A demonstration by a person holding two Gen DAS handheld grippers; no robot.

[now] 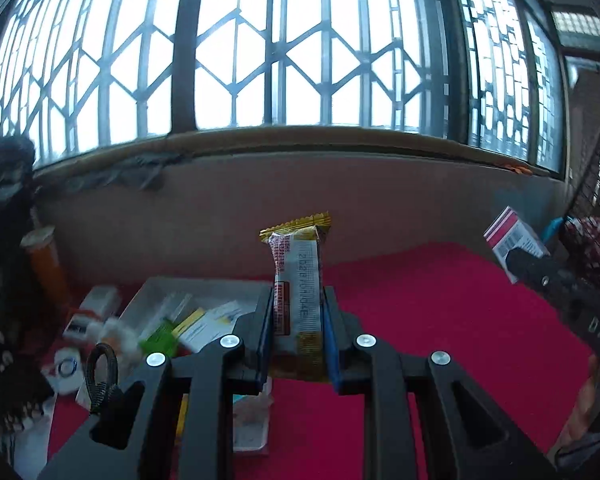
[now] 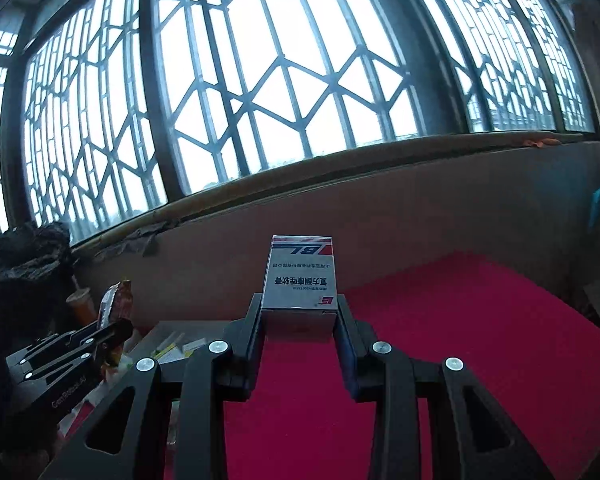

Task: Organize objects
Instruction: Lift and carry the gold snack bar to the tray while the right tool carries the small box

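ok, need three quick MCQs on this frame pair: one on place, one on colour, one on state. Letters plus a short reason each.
1. Where is the clear tray in the left wrist view?
A) lower left, beside the red mat
B) on the sill
C) far right

2. Colour of the mat?
A) green
B) red
C) grey

3. State of the right gripper?
A) open, nothing held
B) shut on the white box
C) shut on the bottle

Key: 1 A, the tray sits lower left beside the red mat; 2 B, the cloth is red; 3 B, the jaws clamp the box's sides.
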